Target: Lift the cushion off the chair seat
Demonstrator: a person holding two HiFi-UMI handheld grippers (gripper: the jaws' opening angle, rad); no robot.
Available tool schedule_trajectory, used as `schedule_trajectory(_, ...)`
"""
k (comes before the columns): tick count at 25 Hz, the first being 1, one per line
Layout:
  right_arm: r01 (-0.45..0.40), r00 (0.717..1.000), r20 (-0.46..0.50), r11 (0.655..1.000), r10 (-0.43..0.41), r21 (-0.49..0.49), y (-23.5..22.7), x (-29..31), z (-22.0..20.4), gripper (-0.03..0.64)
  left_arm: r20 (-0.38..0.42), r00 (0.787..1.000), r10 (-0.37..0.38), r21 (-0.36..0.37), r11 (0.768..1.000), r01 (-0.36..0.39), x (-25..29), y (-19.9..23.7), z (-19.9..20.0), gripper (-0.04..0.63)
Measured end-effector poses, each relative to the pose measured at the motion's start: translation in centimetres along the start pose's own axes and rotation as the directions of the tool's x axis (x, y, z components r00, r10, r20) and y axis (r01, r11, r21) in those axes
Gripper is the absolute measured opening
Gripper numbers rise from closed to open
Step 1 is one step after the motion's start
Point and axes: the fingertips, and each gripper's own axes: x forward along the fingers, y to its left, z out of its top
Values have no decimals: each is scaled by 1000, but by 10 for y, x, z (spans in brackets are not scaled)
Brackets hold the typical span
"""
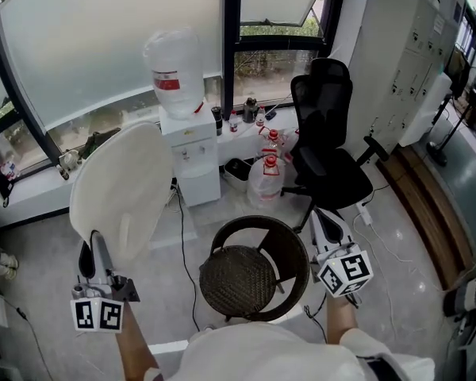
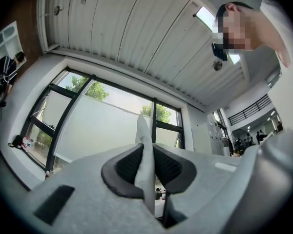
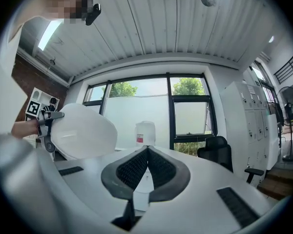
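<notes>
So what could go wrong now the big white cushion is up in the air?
The left hand-held gripper pinches only the cushion's thin edge, so it might slip and drop onto the wicker chair. The right hand-held gripper is shut and empty, so nothing else supports it. In the head view the cushion looks close to the water bottle on the dispenser; a swing might bump it.

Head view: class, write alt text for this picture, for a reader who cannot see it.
The left gripper holds a white round cushion upright, clear of the round wicker chair below, whose seat is bare. The right gripper, shut and empty, hovers beside the chair. A water dispenser and a black office chair stand by the window.
</notes>
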Motion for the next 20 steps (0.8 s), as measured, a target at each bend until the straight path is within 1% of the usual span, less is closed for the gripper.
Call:
schedule_trajectory(5, 8, 1000, -11, 1000, -8, -1, 1, -2, -1, 2, 42, 998, 46, 59, 997, -48, -23, 13, 18, 52)
schedule_trajectory(8, 15, 1000, -19, 1000, -15, 0, 3, -5, -2, 2, 46, 997, 70, 70, 995, -73, -38, 20, 20, 52)
schedule_trajectory(13, 24, 999, -44, 1000, -24, -4, 9, -9, -8, 2, 11, 993, 114, 69, 991, -114, -57, 31, 7, 52)
schedule_trajectory(17, 38, 997, -66, 999, -38, -4, 13, -14, -7, 2, -24, 993, 118, 75, 990, -116, -64, 36, 2, 52)
schedule_trajectory(20, 38, 996, -79, 999, -38, -2, 17, -15, -8, 2, -41, 991, 128, 61, 990, -125, -64, 42, -4, 52)
